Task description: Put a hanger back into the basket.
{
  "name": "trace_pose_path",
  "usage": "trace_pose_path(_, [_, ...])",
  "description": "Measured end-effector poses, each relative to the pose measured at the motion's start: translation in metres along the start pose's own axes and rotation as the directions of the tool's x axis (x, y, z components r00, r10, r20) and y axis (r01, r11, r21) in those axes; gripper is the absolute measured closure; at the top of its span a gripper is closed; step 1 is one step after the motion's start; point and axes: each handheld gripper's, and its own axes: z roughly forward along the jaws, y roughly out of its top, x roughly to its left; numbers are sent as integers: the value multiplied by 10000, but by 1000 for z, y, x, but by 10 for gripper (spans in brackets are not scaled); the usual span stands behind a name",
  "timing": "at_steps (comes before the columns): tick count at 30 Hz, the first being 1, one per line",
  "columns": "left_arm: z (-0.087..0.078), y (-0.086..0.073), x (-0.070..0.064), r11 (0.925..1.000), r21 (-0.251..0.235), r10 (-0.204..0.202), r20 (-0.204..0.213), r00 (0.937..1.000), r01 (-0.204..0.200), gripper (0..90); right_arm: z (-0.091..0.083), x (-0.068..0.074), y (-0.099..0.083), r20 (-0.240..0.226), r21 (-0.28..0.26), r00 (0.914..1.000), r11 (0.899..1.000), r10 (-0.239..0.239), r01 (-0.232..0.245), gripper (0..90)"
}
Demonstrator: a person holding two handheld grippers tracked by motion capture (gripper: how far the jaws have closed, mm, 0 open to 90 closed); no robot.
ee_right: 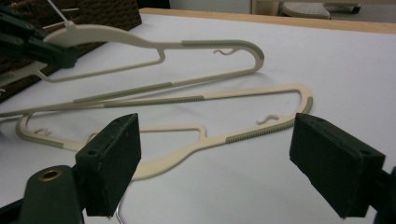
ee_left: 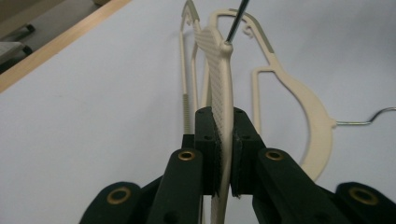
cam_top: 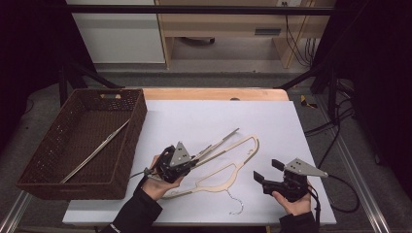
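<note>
My left gripper [cam_top: 193, 161] is shut on the neck of a beige plastic hanger [cam_top: 221, 141], which it holds tilted up off the white board. In the left gripper view the jaws [ee_left: 225, 135] pinch that hanger's ribbed body [ee_left: 219, 79] edge-on, its wire hook pointing away. A second beige hanger [cam_top: 228, 170] lies flat on the board beneath it, metal hook [cam_top: 235, 206] toward the front edge. My right gripper [cam_top: 267, 170] hovers open just right of the flat hanger, with nothing between its jaws. The right gripper view [ee_right: 219, 158] faces the flat hanger [ee_right: 252, 134] and the raised one [ee_right: 140, 43].
A brown wicker basket [cam_top: 43, 145] stands at the left of the table with one long thin bar [cam_top: 97, 150] lying slantwise inside. The white board [cam_top: 204, 116] covers most of the wooden table [cam_top: 214, 93]. Cables trail off the right side.
</note>
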Motion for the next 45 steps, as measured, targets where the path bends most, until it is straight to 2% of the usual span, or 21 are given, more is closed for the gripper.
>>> trace_pose_path(4, [-5,-3,9,9997,-80,-223,-270,9994,221,857,2,-1,-2,46,113,10000,9999,66,-66,154])
trace_pose_path(12, [-24,-4,23,9956,-476,-826,-302,9961,811,859,1,-2,-2,17,105,10000,9999,-10,10,127])
trace_pose_path(14, [-34,-3,26,9920,-706,-1071,-283,9938,1049,860,0,-1,-2,-62,89,10000,10000,-44,45,118])
trace_pose_path(20, [-65,5,30,9803,-1494,-1332,-155,9910,1294,860,-1,-1,-2,-77,-22,9999,9999,-102,102,100])
trace_pose_path(26, [-94,17,27,9712,-2071,-1225,-118,9924,1175,860,-2,-2,-2,-20,-20,10000,10000,-79,78,92])
trace_pose_path(32, [-126,33,34,9591,-2645,-1105,-220,9936,1008,860,-3,-1,-1,-70,-93,9999,9998,-157,157,84])
trace_pose_path(36, [-145,46,41,9611,-2656,-893,-370,9953,763,859,-3,-1,0,-122,-129,9996,9996,-254,253,80])
trace_pose_path(40, [-161,57,52,9592,-2733,-787,-94,9969,731,859,-3,0,-1,-98,-95,9996,9996,-256,255,76])
trace_pose_path(45, [-179,68,65,9668,-2526,-564,-608,9966,393,859,-3,0,0,-79,-51,9996,9996,-275,275,74])
